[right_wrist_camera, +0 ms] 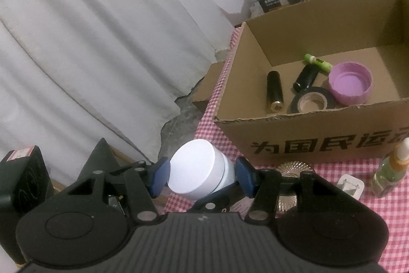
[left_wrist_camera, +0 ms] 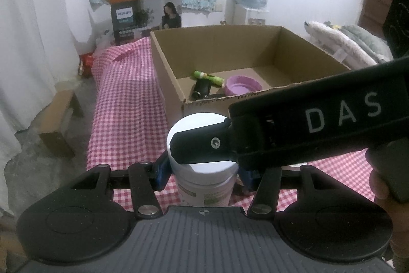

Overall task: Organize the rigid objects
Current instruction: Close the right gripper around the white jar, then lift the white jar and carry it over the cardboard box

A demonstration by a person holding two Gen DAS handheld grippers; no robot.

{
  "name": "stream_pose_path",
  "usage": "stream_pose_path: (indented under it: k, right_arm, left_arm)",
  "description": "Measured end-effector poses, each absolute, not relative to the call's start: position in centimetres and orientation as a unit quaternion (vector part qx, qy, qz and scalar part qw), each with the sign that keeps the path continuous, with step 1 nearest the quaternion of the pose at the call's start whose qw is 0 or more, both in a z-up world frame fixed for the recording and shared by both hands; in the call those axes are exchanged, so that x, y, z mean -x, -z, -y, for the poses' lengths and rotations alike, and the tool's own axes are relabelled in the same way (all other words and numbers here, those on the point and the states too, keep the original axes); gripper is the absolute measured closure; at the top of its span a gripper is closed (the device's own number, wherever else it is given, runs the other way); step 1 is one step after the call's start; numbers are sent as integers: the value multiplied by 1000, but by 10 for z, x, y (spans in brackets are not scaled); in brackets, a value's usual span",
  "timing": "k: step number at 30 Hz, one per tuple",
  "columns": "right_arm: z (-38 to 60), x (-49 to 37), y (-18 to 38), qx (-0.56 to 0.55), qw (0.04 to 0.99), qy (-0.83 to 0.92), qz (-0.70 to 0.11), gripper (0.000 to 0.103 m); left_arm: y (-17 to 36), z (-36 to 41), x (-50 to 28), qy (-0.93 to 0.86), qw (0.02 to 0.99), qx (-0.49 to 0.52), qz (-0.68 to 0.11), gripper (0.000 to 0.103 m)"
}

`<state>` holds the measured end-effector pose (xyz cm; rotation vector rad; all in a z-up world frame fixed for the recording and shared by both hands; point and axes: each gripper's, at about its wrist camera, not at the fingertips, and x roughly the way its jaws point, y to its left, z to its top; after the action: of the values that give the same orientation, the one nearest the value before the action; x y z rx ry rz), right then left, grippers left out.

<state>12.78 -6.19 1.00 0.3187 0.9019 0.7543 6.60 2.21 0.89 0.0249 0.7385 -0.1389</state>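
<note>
A white-lidded jar (left_wrist_camera: pixel 204 181) stands between the blue pads of my left gripper (left_wrist_camera: pixel 202 174), which is shut on its body. My right gripper (right_wrist_camera: pixel 202 177) is shut on the same jar (right_wrist_camera: pixel 196 170) at the lid and neck; its black arm (left_wrist_camera: pixel 294 135) crosses over the lid in the left wrist view. Behind the jar is an open cardboard box (left_wrist_camera: pixel 168 73), also in the right wrist view (right_wrist_camera: pixel 294 130). In it lie a purple cap (right_wrist_camera: pixel 350 82), a green stick (right_wrist_camera: pixel 318 61), two black cylinders (right_wrist_camera: pixel 274 90) and a black tape roll (right_wrist_camera: pixel 310 100).
A red-checked cloth (left_wrist_camera: pixel 122 109) covers the table. In front of the box lie a patterned glass dish (right_wrist_camera: pixel 291 168), a white plug (right_wrist_camera: pixel 350 186) and a small bottle of green liquid (right_wrist_camera: pixel 388 173). White curtains (right_wrist_camera: pixel 89 43) hang at the left. A printed carton (left_wrist_camera: pixel 122 20) stands behind.
</note>
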Motion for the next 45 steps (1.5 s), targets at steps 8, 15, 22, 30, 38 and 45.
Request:
stream_pose_path:
  k: [8,15,22,30,38,45]
  right_arm:
    - [62,-120,-18,-144,825,-360,-411,43]
    - [64,-109,-29,-141,829,-368,-395,43]
    - [67,-99,-47,-139,834,-383,-373,43]
    - [68,-92,-92,-116,850,-405,-316,43]
    - [91,-119,-133,-111,865,-394,-289,43]
    - [130,-175,-149,-115,879,-349,-305,43]
  left_arm:
    - [-17,-22,-58,64,935,-16,-348,50]
    - [-26,-20,-49,59,941,-21,-332,50]
    - [-47,-19,-38,52,951,-36,-302,50]
    - [-88,-19,-44,64,963,-68,-251,50]
    - [-115,5,-92,113,962,-78,-237,50]
    - [-117,40,-167,169,944,-56,-278,50]
